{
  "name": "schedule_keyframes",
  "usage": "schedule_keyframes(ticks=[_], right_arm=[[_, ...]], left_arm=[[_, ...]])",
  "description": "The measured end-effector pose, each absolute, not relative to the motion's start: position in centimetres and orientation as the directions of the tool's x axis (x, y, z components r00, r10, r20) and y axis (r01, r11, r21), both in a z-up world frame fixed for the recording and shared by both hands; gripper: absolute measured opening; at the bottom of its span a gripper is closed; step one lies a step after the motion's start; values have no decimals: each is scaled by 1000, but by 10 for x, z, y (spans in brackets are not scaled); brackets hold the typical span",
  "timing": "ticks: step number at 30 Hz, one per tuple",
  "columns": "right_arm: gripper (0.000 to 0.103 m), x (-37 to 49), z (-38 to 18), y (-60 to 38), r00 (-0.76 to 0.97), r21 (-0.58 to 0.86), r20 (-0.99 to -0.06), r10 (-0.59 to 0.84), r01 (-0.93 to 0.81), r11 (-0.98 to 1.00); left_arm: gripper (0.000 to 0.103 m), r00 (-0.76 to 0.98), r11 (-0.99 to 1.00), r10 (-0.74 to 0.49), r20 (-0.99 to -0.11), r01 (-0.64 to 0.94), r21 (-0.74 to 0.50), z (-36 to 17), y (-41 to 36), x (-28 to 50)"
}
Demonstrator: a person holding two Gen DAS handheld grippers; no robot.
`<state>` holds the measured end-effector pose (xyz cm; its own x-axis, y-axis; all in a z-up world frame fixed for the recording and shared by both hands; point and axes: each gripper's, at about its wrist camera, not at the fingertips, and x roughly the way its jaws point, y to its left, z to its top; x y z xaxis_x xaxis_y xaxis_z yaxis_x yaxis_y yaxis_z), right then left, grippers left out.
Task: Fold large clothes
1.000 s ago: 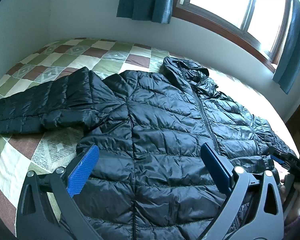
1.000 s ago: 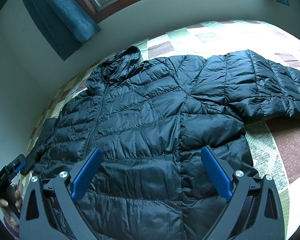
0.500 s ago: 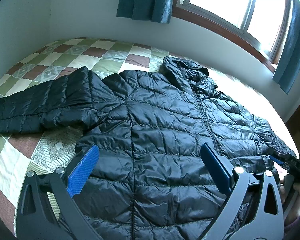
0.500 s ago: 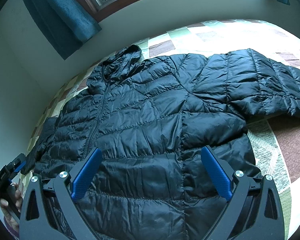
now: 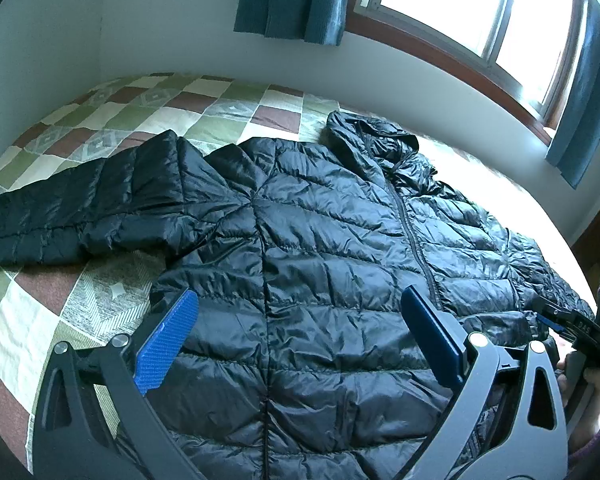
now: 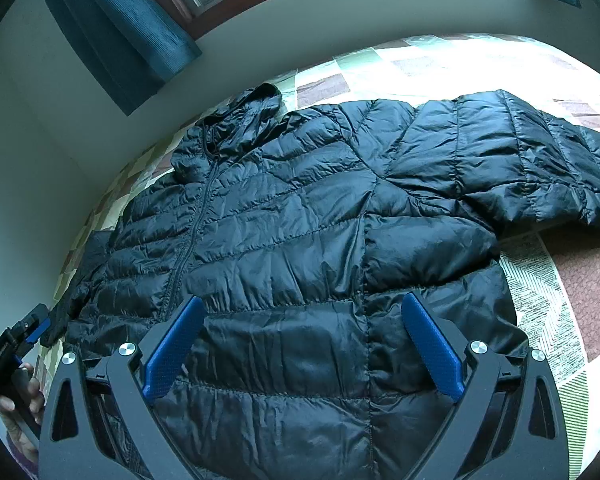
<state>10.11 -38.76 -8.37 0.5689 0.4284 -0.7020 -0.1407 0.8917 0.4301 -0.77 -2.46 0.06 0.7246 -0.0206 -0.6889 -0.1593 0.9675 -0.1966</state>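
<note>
Black quilted nylon filled both views: the puffer jacket (image 5: 332,280) lay front-up on the checked bedspread (image 5: 112,292), zipped, hood (image 5: 372,140) toward the window wall, its hem nearest me. Each sleeve stretched sideways, so the long axis ran across the bed. My left gripper (image 5: 300,336) hung over the hem with jaws wide apart, holding nothing; my right gripper (image 6: 300,344) did the same. I judged the left sleeve (image 5: 80,208) closer to my left side, the likelier first fold.
</note>
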Motion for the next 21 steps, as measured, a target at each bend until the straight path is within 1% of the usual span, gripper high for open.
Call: schedule_keyframes(ticks=[13, 21], right_arm=[[98, 103, -84, -397, 575, 437, -700, 424, -125, 891], [98, 106, -78, -443, 614, 456, -687, 389, -52, 888]], left_arm=[[101, 714, 964, -24, -699, -167, -205, -13, -21, -6], [101, 696, 953, -40, -717, -189, -237, -35, -8, 1]])
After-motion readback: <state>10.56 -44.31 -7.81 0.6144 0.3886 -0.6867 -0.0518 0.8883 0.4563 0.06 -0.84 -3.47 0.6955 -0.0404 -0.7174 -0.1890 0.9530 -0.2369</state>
